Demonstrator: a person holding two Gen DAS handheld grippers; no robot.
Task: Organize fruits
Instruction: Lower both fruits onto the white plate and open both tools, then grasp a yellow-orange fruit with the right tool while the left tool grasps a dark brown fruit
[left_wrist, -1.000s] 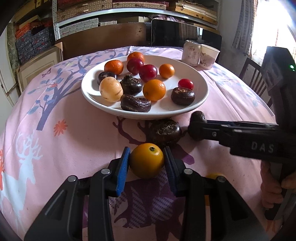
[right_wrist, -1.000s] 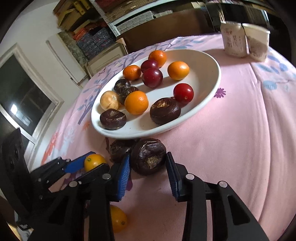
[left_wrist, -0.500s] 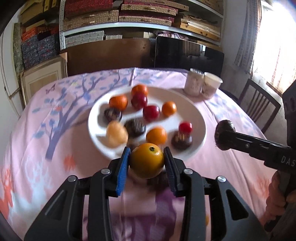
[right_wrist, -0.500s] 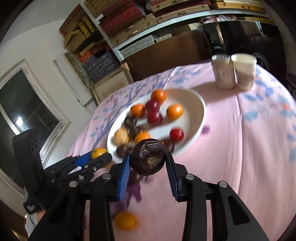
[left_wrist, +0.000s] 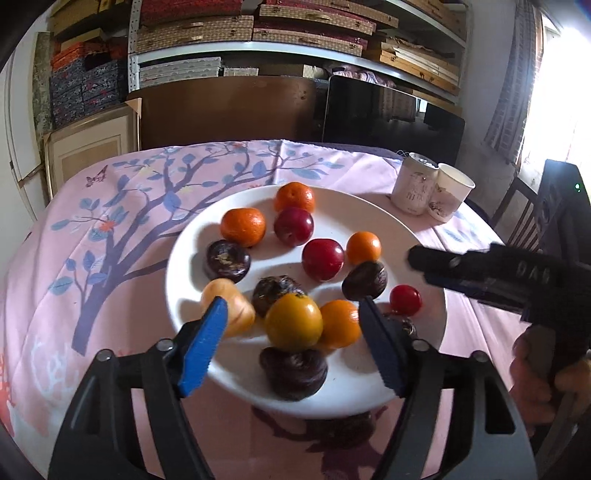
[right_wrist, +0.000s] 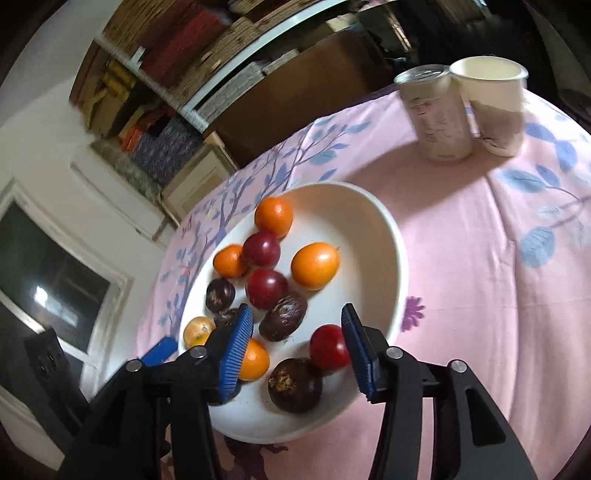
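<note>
Nearest you, left gripper (left_wrist: 291, 332): jaws spread wide, clamping nothing. The yellow-orange fruit (left_wrist: 293, 322) sits between the blue pads (left_wrist: 201, 349) without touching either, apparently free on the white plate (left_wrist: 369, 387), against an orange one (left_wrist: 341, 324) and above a dark wrinkled fruit (left_wrist: 293, 373).

Right gripper (right_wrist: 295, 350): likewise released, empty, poised over the plate's (right_wrist: 388, 236) near rim. Below its gap lie a dark brown fruit (right_wrist: 294, 384) and a red one (right_wrist: 328, 352).

Mid-plate: oranges, red plums, dark fruits and a pale tan fruit (left_wrist: 227, 306), loosely heaped, not sorted by kind. The plate appears to be the collecting place, which would explain both grippers opening above it.

Below the near rim, on the pink tablecloth (left_wrist: 74, 295): a dark shape, possibly another fruit; you cannot tell.

Farther: a can (right_wrist: 437, 118) and paper cup (right_wrist: 489, 103), touching. Shelves of boxes (left_wrist: 258, 33) behind.
</note>
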